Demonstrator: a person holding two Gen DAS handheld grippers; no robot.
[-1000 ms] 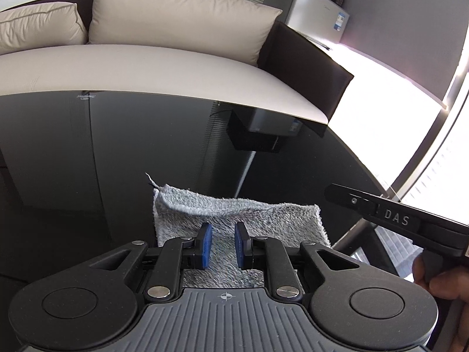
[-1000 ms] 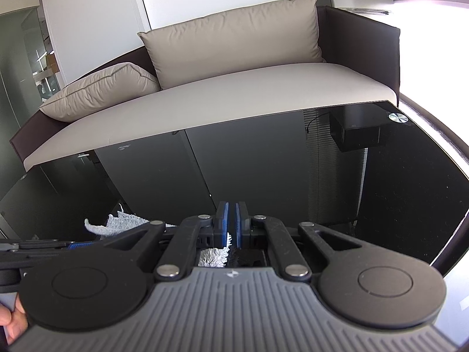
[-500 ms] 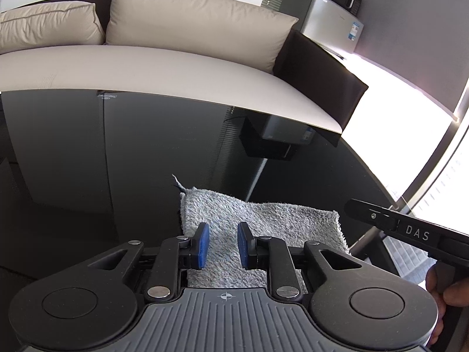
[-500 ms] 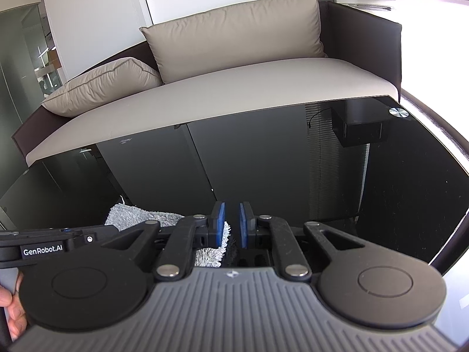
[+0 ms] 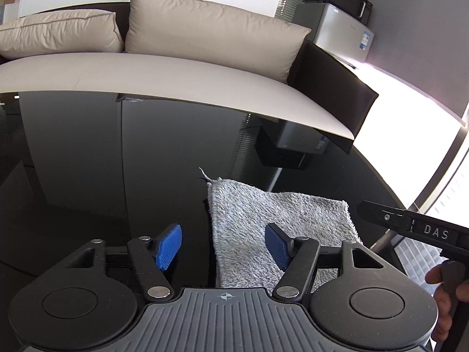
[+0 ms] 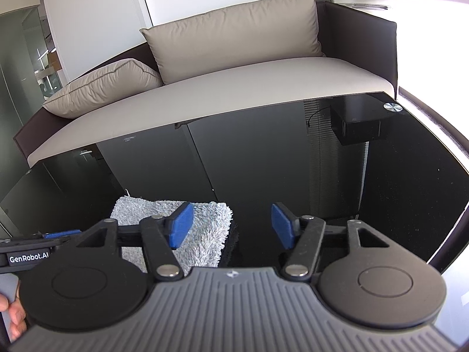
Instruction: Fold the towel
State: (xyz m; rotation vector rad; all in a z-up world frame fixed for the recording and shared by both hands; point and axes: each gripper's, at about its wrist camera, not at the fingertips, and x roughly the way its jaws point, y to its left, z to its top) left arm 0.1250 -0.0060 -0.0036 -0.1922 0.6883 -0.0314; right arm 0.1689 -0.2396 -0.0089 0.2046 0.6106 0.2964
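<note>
A small grey fluffy towel (image 5: 275,220) lies folded flat on the glossy black table (image 5: 117,176). My left gripper (image 5: 222,246) hovers over the towel's near left edge, its jaws opening wide; the blue pads (image 5: 168,246) press on nothing. In the right wrist view the same towel (image 6: 202,228) lies at lower left, its right edge under my right gripper (image 6: 233,226). The right jaws are also opening, with no cloth pinched between them. The right gripper's body shows at the right edge of the left wrist view.
A beige sofa (image 5: 176,70) with two cushions runs along the table's far edge. A small fridge with a microwave (image 5: 340,20) stands at the back right. A person's hand (image 5: 445,293) holds the right gripper's handle. A round metal disc (image 6: 392,106) sits at the table's far right corner.
Both grippers went from nearly shut on the towel to wide open and let it go. The towel now lies flat. The left gripper shifted left, so the towel sits further right in its view.
</note>
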